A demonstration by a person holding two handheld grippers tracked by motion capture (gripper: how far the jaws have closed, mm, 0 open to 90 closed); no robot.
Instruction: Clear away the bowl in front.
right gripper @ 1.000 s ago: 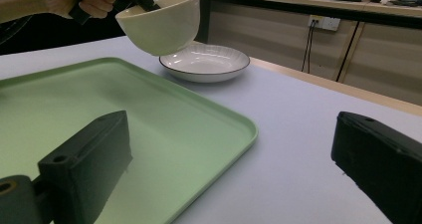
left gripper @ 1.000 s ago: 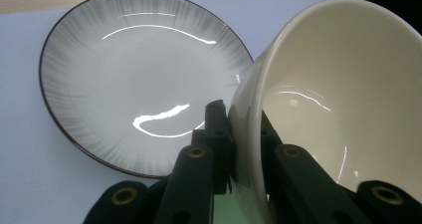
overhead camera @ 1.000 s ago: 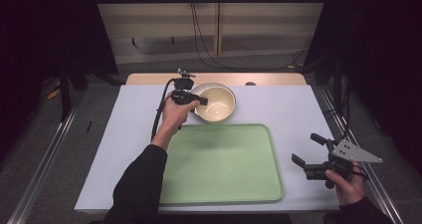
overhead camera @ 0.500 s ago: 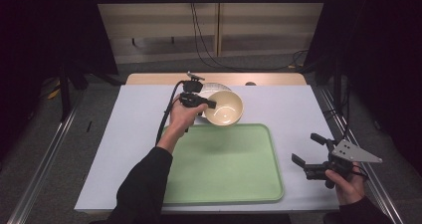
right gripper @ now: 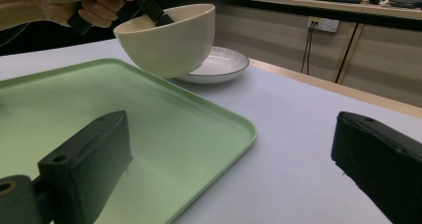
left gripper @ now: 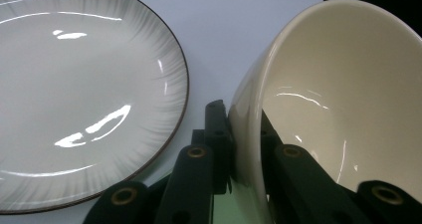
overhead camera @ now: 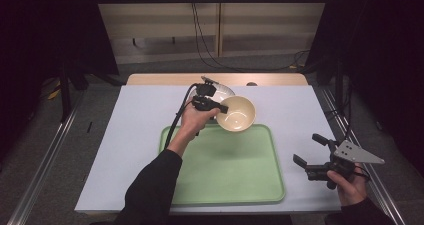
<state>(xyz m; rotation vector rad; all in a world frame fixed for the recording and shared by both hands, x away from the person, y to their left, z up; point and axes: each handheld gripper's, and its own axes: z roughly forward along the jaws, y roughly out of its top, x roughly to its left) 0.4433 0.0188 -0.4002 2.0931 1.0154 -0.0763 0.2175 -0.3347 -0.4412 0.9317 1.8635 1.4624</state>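
Note:
A cream bowl (overhead camera: 238, 113) hangs tilted in the air over the far edge of the green tray (overhead camera: 230, 170). My left gripper (overhead camera: 212, 104) is shut on its rim, one jaw inside and one outside, seen close up in the left gripper view (left gripper: 244, 149). Behind it a white plate (overhead camera: 222, 89) with a dark rim lies on the table. In the right gripper view the bowl (right gripper: 169, 40) floats in front of the plate (right gripper: 219, 64). My right gripper (overhead camera: 311, 152) stands open and holds nothing, to the right of the tray near the front edge.
The pale table (overhead camera: 145, 135) has bare room left and right of the tray. A black cable (overhead camera: 175, 127) trails from the left gripper along the forearm. A wooden strip (overhead camera: 270, 79) edges the table's far side, with dark floor beyond.
The left gripper has carried the bowl to the right and toward me, off the plate and over the tray's far edge. The right hand has kept still.

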